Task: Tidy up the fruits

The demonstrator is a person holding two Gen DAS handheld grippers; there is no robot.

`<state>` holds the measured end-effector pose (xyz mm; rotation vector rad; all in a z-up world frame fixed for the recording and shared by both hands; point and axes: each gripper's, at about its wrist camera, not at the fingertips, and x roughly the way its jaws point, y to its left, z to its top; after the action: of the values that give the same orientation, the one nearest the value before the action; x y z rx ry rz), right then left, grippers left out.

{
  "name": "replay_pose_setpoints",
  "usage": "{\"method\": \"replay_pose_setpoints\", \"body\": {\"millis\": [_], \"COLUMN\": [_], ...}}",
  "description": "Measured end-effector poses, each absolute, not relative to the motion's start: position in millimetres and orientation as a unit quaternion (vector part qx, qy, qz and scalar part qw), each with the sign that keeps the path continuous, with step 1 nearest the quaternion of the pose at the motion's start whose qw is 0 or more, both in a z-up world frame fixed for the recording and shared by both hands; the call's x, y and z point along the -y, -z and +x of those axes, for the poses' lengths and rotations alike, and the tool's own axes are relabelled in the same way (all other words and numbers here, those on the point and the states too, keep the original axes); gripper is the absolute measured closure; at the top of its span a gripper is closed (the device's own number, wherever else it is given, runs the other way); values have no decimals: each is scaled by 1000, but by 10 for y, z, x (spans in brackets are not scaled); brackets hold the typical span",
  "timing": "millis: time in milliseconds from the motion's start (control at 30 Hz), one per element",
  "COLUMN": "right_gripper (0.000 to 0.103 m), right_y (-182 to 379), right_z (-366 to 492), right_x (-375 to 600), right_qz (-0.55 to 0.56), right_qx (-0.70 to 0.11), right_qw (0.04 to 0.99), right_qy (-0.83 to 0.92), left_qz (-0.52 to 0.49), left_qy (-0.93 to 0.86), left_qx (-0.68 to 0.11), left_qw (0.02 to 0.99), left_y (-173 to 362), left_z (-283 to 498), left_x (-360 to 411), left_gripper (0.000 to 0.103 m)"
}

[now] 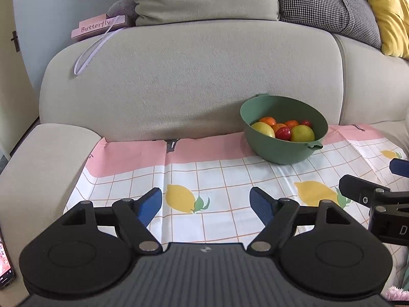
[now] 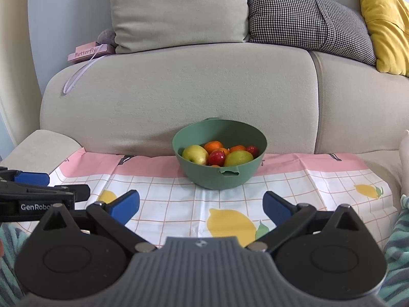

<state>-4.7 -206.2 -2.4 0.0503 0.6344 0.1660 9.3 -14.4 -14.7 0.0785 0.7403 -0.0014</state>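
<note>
- Hovering over the lemon-print cloth [image 2: 179, 204], your left tongs [image 1: 205, 204] and right tongs [image 2: 202, 206] gape wide, empty.
- Green bowl [image 2: 219, 176] of fruit sits at the cloth's back edge.

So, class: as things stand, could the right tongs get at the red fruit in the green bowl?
Probably yes. The right tongs are open and face the green bowl across bare cloth; the red fruit lies on top, uncovered.
</note>
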Motion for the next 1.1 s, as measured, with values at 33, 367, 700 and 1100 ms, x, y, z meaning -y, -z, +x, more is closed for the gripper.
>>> {"method": "replay_pose_setpoints", "body": {"millis": [33, 367, 700, 1100], "right_gripper": [4, 4, 4, 4], "right_y": [29, 7, -14, -13], "right_z": [-48, -65, -87, -92], "right_x": [2065, 2070, 2060, 2058], "right_qz": [25, 25, 21, 21], "right_qx": [-312, -309, -306, -305], "right_qw": [946, 947, 948, 948], "right_qy": [-82, -83, -87, -87], "left_qz": [40, 41, 39, 36], "left_qy": [1, 0, -1, -3], "left_qx": [-362, -361, -359, -362], "left_qw": [931, 932, 932, 931], "left_y": [147, 126, 106, 113], "left_z": [92, 83, 67, 61], "left_x": [143, 143, 134, 124], "left_gripper": [11, 11, 11, 11]}}
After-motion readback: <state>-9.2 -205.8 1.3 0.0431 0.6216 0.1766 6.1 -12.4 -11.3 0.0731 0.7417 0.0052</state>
